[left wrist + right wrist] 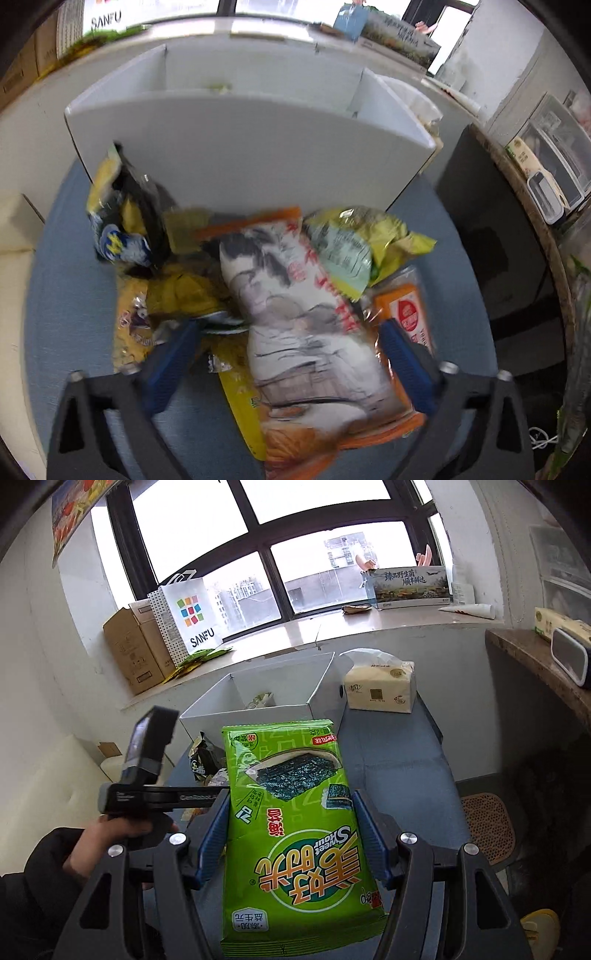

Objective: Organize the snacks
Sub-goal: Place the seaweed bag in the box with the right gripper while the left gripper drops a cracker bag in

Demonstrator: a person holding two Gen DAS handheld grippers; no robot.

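In the left wrist view my left gripper [288, 339] is open above a pile of snack bags on a blue mat [70, 295]. A large white and orange bag [306, 328] lies between its blue fingers, untouched as far as I can tell. A yellow-green bag [369, 240], a black and yellow bag [125, 206] and an orange packet [410, 310] lie around it. A white divided box [251, 147] stands just behind the pile. In the right wrist view my right gripper [290, 812] is shut on a green seaweed snack bag [291, 819], held above the mat, short of the white box [258, 701].
A tissue pack [380, 688] sits right of the box. On the windowsill stand a cardboard carton [136, 650], a SANFU paper bag [188, 620] and a printed box [410, 587]. A brown shelf [535, 661] is at the right. The left gripper's body [147, 760] shows in the right wrist view.
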